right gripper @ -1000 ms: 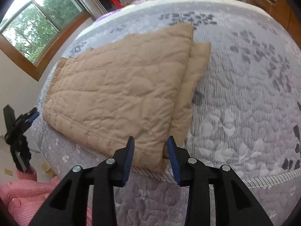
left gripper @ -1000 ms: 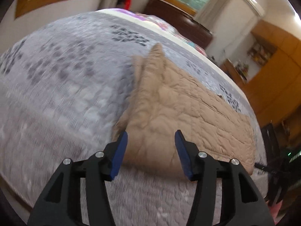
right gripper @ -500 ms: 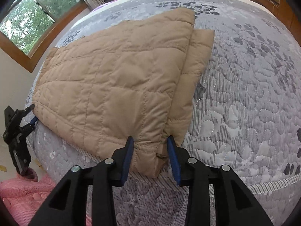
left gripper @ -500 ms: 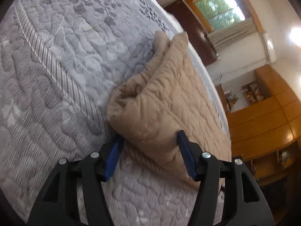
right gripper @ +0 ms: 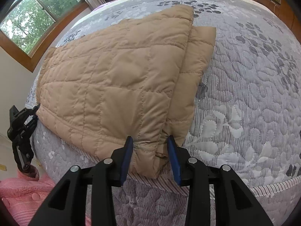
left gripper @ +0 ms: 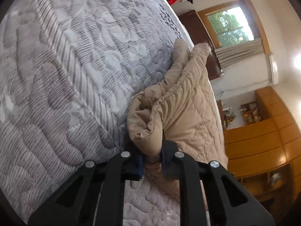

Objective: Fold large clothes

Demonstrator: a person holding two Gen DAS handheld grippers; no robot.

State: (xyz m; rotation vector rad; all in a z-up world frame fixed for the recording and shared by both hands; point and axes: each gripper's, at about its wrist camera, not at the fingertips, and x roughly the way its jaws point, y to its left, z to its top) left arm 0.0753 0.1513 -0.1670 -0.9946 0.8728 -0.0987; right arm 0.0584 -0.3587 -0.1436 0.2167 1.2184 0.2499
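Since before, our left gripper (left gripper: 151, 159) has just been closing onto the soft, puffy jacket's (right gripper: 116, 86) corner; our right gripper (right gripper: 150, 158) seemingly clasps its near corner.

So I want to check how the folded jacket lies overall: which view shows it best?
The right wrist view: the jacket lies almost whole on the bed, top layer and the layer under it both visible. The left wrist view shows only one bunched corner of it, close up, pinched in the left gripper.
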